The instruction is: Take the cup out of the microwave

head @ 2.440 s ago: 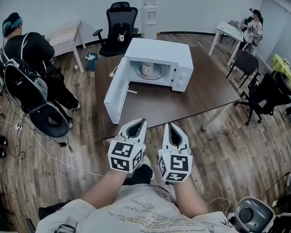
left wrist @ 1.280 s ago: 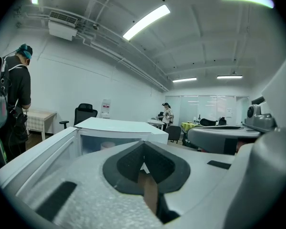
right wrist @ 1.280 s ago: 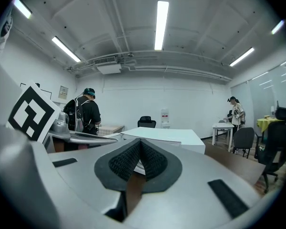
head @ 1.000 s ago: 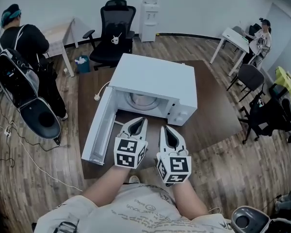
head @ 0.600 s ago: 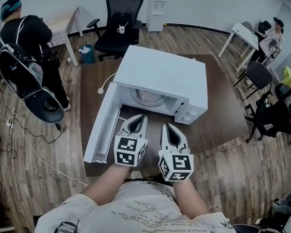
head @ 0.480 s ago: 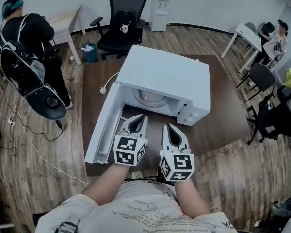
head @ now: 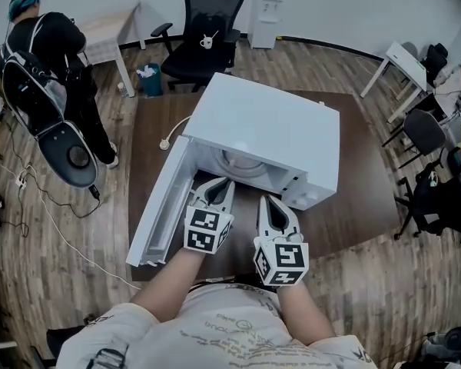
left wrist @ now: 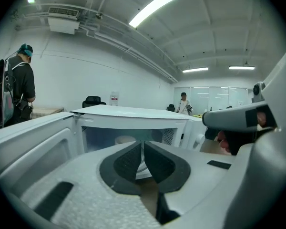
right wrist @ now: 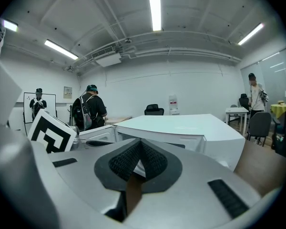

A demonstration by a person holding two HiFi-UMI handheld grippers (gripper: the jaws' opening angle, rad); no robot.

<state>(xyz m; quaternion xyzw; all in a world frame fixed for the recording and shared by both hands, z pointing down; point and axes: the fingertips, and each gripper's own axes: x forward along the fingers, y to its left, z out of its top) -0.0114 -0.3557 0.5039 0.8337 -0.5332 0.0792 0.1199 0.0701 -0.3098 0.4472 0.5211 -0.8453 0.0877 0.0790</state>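
1. The microwave (head: 265,121) has its door (head: 160,210) open; the cup (left wrist: 125,140) sits inside, untouched.
2. The left gripper (head: 223,183) and right gripper (head: 266,201), jaws together and empty, hover near the opening. Reaching in, gripping and lifting out are left.

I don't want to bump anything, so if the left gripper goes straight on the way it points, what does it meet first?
Probably the white cup inside the open microwave. The left gripper, jaws shut, aims into the cavity with nothing nearer in its line. Depth is unclear.
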